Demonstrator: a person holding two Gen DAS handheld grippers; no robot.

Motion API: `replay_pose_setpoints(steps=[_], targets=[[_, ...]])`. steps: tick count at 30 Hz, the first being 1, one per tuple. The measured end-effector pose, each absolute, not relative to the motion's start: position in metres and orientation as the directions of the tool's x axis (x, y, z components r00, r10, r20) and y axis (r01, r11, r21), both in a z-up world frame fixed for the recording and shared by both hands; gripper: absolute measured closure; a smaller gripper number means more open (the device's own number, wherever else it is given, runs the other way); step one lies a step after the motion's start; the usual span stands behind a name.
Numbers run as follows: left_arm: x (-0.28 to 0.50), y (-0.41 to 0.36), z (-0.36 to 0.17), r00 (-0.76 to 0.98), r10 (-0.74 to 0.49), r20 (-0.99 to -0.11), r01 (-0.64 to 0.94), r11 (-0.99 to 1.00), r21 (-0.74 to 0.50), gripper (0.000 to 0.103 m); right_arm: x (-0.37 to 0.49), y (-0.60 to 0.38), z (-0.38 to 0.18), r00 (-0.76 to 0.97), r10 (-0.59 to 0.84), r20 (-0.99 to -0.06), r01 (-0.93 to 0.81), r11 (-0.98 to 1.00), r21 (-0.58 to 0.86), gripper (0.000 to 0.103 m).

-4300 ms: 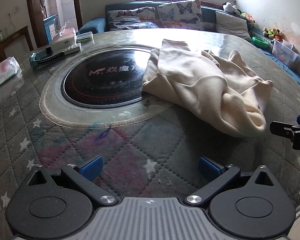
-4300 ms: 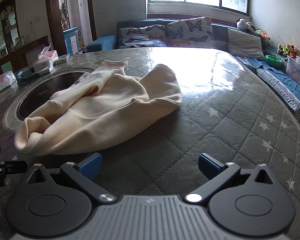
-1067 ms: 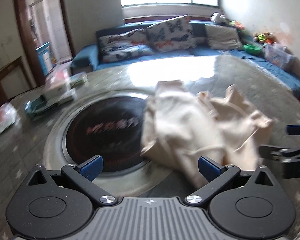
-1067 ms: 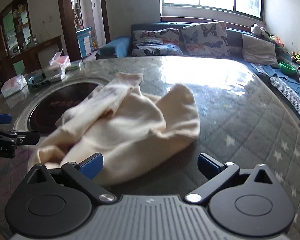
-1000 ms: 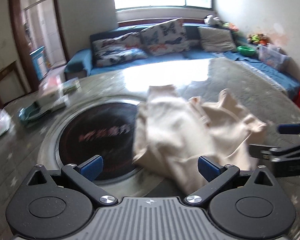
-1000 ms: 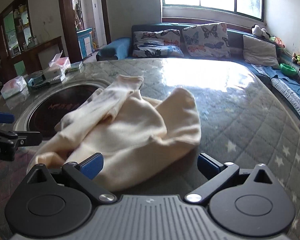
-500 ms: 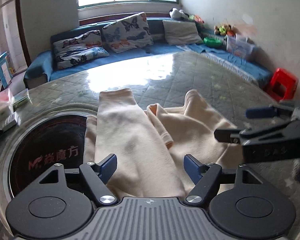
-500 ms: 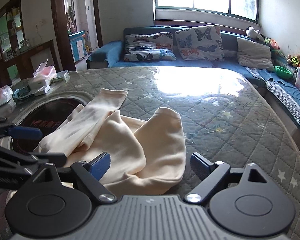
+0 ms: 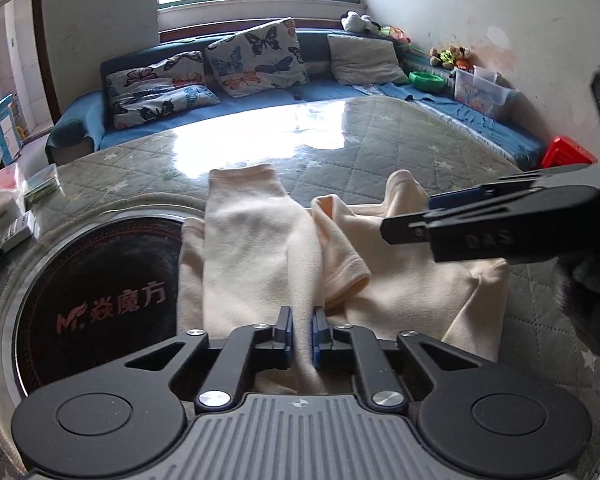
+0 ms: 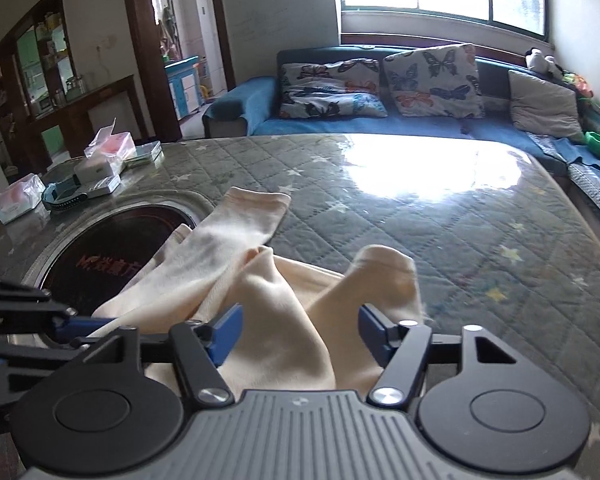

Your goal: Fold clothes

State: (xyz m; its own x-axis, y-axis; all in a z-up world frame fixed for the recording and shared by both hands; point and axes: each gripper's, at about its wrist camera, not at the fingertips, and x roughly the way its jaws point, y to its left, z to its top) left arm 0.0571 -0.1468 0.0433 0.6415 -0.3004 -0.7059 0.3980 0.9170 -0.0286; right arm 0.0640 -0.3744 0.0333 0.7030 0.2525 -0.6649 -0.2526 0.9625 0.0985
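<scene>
Your left gripper (image 9: pixel 301 334): pinching cream garment (image 9: pixel 256 248) fold (near edge) | your right gripper (image 10: pixel 300 334): fingers spread over cloth, gripping nothing | garment crumpled on quilted table (image 10: pixel 440 232)

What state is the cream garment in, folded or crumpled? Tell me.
Crumpled, not folded. The cream garment lies bunched on the table, sleeves overlapping unevenly; the left gripper pinches its near edge.
</scene>
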Motion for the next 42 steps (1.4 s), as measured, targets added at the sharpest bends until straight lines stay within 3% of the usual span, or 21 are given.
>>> replay_pose_setpoints(steps=[7,14,15,17,18,20,22,24,27,35,40,42], targets=[[0.056,-0.133,0.048,0.667,-0.267,-0.695,0.356,0.934,-0.017,0.094,0.089,-0.361,0.025,0.686,0.275,-0.673,-0.283,0.954,0.102,0.059],[0.059,-0.136,0.050,0.666,-0.264,-0.698,0.363,0.932,-0.006,0.088,0.102,-0.339,0.012,0.664,0.280,-0.693,-0.325,0.943,0.069,0.059],[0.058,-0.139,0.052,0.669,-0.269,-0.693,0.373,0.928,0.000,0.086,0.104,-0.341,0.010,0.657,0.285,-0.698,-0.321,0.943,0.084,0.061],[0.058,-0.144,0.055,0.674,-0.278,-0.684,0.392,0.920,0.012,0.069,0.105,-0.346,0.006,0.645,0.300,-0.703,-0.312,0.943,0.116,0.063],[0.059,-0.147,0.055,0.678,-0.278,-0.680,0.399,0.917,0.023,0.056,0.105,-0.348,0.006,0.643,0.304,-0.703,-0.311,0.942,0.123,0.066],[0.062,-0.154,0.053,0.685,-0.272,-0.676,0.409,0.911,0.048,0.054,0.102,-0.353,0.006,0.648,0.307,-0.697,-0.301,0.944,0.136,0.078],[0.066,-0.156,0.049,0.684,-0.263,-0.680,0.408,0.911,0.059,0.060,0.098,-0.359,0.010,0.659,0.309,-0.685,-0.290,0.946,0.148,0.088],[0.070,-0.154,0.045,0.678,-0.256,-0.689,0.402,0.914,0.057,0.080,0.090,-0.362,0.017,0.677,0.310,-0.668,-0.285,0.947,0.150,0.096],[0.071,-0.149,0.042,0.679,-0.247,-0.691,0.388,0.920,0.052,0.091,0.075,-0.369,0.028,0.710,0.302,-0.635,-0.277,0.950,0.143,0.096],[0.051,-0.118,0.052,0.711,-0.242,-0.660,0.334,0.942,0.015,0.095,0.026,-0.406,0.054,0.774,0.258,-0.578,-0.211,0.966,0.148,0.099],[0.038,-0.114,0.055,0.731,-0.227,-0.643,0.309,0.951,0.015,0.096,0.020,-0.406,0.056,0.770,0.257,-0.584,-0.225,0.966,0.130,0.092],[0.034,-0.111,0.056,0.733,-0.219,-0.645,0.300,0.954,0.018,0.096,0.030,-0.395,0.052,0.761,0.277,-0.587,-0.250,0.960,0.128,0.078]])
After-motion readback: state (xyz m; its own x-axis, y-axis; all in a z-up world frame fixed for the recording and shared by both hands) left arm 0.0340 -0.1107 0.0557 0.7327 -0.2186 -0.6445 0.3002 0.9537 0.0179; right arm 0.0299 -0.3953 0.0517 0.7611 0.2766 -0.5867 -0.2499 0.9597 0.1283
